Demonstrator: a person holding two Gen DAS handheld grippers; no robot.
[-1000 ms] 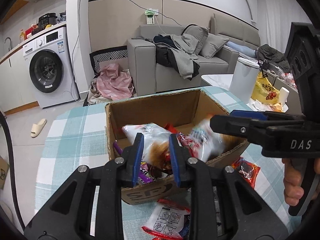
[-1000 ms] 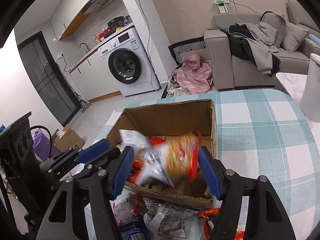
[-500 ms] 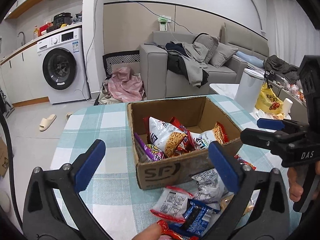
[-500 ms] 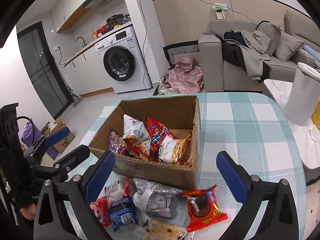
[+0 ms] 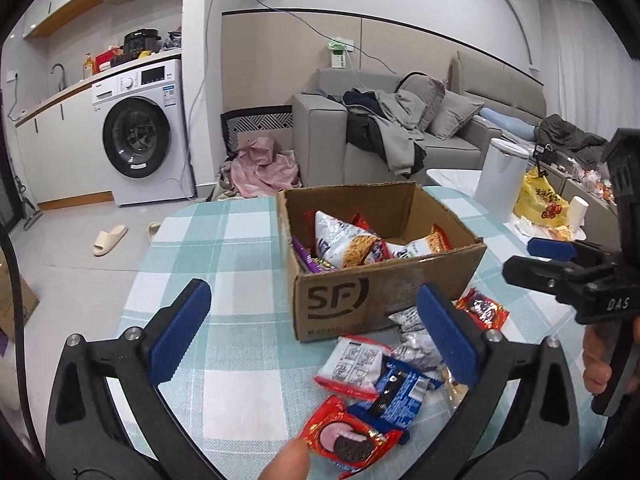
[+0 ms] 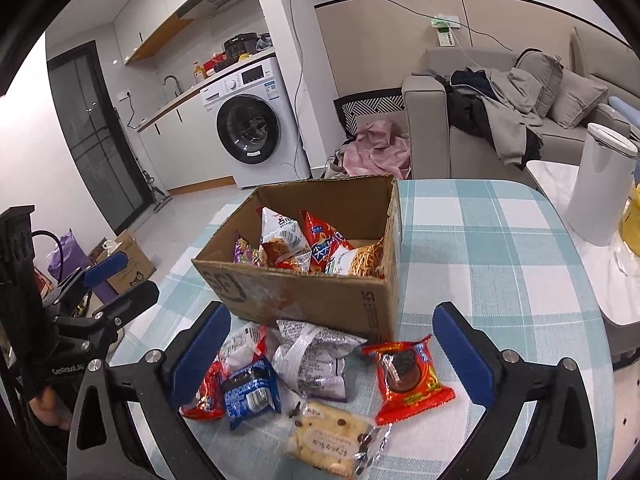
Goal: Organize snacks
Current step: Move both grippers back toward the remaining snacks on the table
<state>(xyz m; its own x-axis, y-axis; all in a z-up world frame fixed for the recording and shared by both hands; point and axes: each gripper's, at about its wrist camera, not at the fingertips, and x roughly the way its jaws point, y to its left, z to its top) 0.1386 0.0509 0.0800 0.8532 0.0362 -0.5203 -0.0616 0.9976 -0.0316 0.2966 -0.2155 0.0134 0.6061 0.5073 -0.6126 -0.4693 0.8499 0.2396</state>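
An open cardboard box (image 5: 384, 292) (image 6: 304, 300) stands on the checked tablecloth and holds several snack packs (image 5: 344, 240) (image 6: 304, 244). Loose packs lie in front of it: a red cookie pack (image 6: 408, 376), a silver pack (image 6: 316, 360), a blue pack (image 6: 250, 392) and a clear biscuit pack (image 6: 336, 440). My left gripper (image 5: 312, 292) is open and empty, hovering short of the box above a white-red pack (image 5: 352, 364) and another red cookie pack (image 5: 344, 436). My right gripper (image 6: 332, 312) is open and empty over the loose pile. Each gripper shows at the other view's edge.
The table (image 5: 224, 248) has bare cloth to the left of the box. A white bin (image 6: 596, 192) and a yellow bag (image 5: 540, 200) stand off its right side. A person's fingertip (image 5: 284, 460) shows at the bottom edge. Sofa and washing machine lie beyond.
Both grippers opened wide and let their snack packs fall into the box. Both then drew back from the box, which brought the loose packs on the cloth into view.
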